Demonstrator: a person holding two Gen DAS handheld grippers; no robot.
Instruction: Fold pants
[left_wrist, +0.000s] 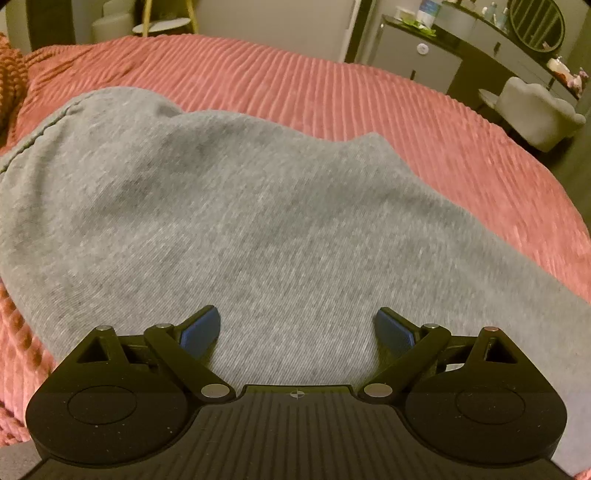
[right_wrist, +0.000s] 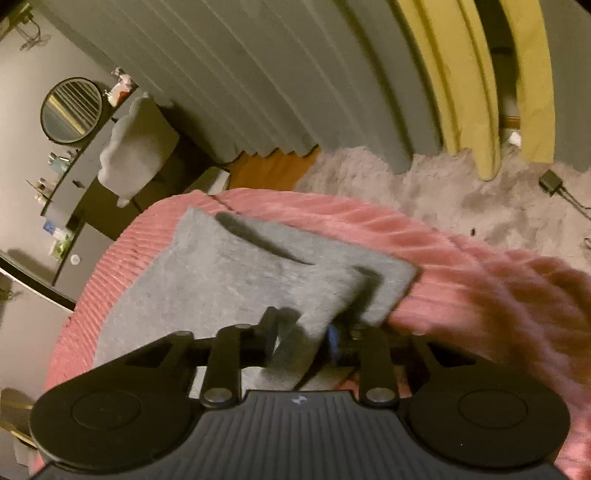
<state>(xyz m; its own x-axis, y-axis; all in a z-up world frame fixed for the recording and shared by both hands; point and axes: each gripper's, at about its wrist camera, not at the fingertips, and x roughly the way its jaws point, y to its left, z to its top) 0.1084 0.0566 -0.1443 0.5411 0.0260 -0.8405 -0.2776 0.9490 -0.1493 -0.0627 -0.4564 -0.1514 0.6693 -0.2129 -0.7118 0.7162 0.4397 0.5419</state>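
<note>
Item: grey heathered knit pants (left_wrist: 229, 206), soft jersey cloth, lying on a bed under a salmon-pink ribbed bedspread (left_wrist: 369, 96). Position: in the right wrist view the garment reads as an already doubled, roughly rectangular bundle near the bed's corner, one short edge close to the side that drops to a pale shaggy rug (right_wrist: 461, 192); a dark crease runs across its upper layer. In the left wrist view the cloth fills the foreground, a stitched hem showing towards the left edge of the bed. Left claw (left_wrist: 297, 328): black frame with blue pads, spread wide, angled down over the cloth and pinching nothing; whether the pads touch the fabric cannot be told. Judged to be waiting over the bundle, ready to steady or smooth it. Right claw (right_wrist: 303, 332): partly spread, with a fold of the grey cloth rising between its fingers; the frame is blurred, and the pads do not appear to press on the fabric. Judged to be letting a carried layer go, so that it settles on the layer beneath. Condition: fold seemingly well advanced; the top layer sits slightly askew at the corner nearest the right claw and may want squaring. Background: dark dresser with round mirror (right_wrist: 72, 109), grey pleated curtain.
</note>
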